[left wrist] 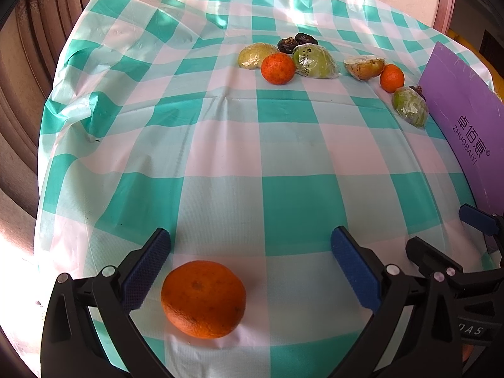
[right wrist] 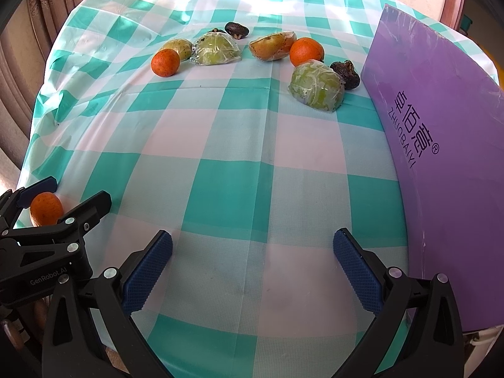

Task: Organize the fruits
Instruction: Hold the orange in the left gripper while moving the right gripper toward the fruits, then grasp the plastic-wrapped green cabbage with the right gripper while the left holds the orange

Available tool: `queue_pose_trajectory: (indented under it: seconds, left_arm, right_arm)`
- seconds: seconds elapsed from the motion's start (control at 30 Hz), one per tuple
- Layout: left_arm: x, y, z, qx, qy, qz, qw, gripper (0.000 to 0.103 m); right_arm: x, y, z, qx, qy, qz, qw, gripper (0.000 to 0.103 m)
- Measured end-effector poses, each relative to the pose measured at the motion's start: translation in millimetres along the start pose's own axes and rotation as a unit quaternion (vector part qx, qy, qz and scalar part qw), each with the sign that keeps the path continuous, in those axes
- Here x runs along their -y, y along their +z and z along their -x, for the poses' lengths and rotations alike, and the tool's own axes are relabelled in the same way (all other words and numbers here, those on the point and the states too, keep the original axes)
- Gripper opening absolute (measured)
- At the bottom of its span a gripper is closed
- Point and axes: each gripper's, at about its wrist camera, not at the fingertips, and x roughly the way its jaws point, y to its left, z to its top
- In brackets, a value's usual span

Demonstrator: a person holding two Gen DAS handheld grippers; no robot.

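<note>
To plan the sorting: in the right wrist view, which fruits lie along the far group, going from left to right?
Orange → yellowish wrapped fruit → green wrapped fruit → wrapped pear → orange → dark dried fruit.

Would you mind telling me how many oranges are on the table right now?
3: one orange between the open left gripper's fingers, one left in the far pile, one near the purple board. More may be hidden.

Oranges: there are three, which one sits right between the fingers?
The orange alone at the table's near edge, between the open left gripper's fingers. The other two oranges lie far off among the wrapped fruit.
</note>
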Motion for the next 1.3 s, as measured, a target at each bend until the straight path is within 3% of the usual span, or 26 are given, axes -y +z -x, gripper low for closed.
queue_pose_trajectory:
  seconds: [0.1, 0.23, 0.3, 0.43, 0.53, 0.67, 0.8, 0.9, 1.0, 1.2, 1.3]
  left_arm:
    - [-4, 0, 8, 0.016, 0.005, 0.011, 0.9998, 0.101]
    - [-11, 17, 56, 0.122, 0.015, 0.011, 0.9923, 0.101]
    - [-15, 37, 68, 0.152, -0.017, 0.012, 0.9881, 0.101]
    - [-29, 80, 53, 0.138, -0.086, 0.053, 0.9853, 0.1]
    - [-32, 107, 17, 0.089, -0.135, 0.066, 0.9846, 0.086]
    - [-26, 131, -29, 0.041, -0.157, 0.058, 0.9851, 0.072]
    - [-15, 144, -60, 0.014, -0.159, 0.047, 0.986, 0.061]
    - [-12, 151, -73, 0.01, -0.154, 0.049, 0.9868, 0.059]
    - [-11, 155, -84, 0.001, -0.156, 0.053, 0.9862, 0.055]
    - [-6, 157, -90, 0.009, -0.146, 0.041, 0.9884, 0.039]
    - [-8, 157, -90, 0.013, -0.149, 0.043, 0.9879, 0.038]
  right_arm:
    - [-1, 1, 3, 0.006, -0.014, 0.003, 1.0, 0.099]
    - [-12, 12, 40, 0.096, -0.059, 0.035, 0.993, 0.099]
    - [-17, 22, 48, 0.117, -0.054, 0.033, 0.991, 0.099]
    - [-20, 50, 42, 0.118, -0.044, 0.012, 0.992, 0.098]
    - [-19, 69, 28, 0.108, -0.041, -0.01, 0.993, 0.098]
    - [-8, 86, 0, 0.076, -0.038, -0.058, 0.995, 0.098]
    - [8, 100, -21, 0.055, -0.042, -0.103, 0.992, 0.097]
    - [15, 108, -31, 0.051, -0.044, -0.125, 0.99, 0.094]
    - [21, 113, -40, 0.045, -0.046, -0.139, 0.988, 0.08]
    - [25, 118, -44, 0.056, -0.071, -0.144, 0.985, 0.081]
    - [30, 118, -46, 0.058, -0.078, -0.151, 0.984, 0.079]
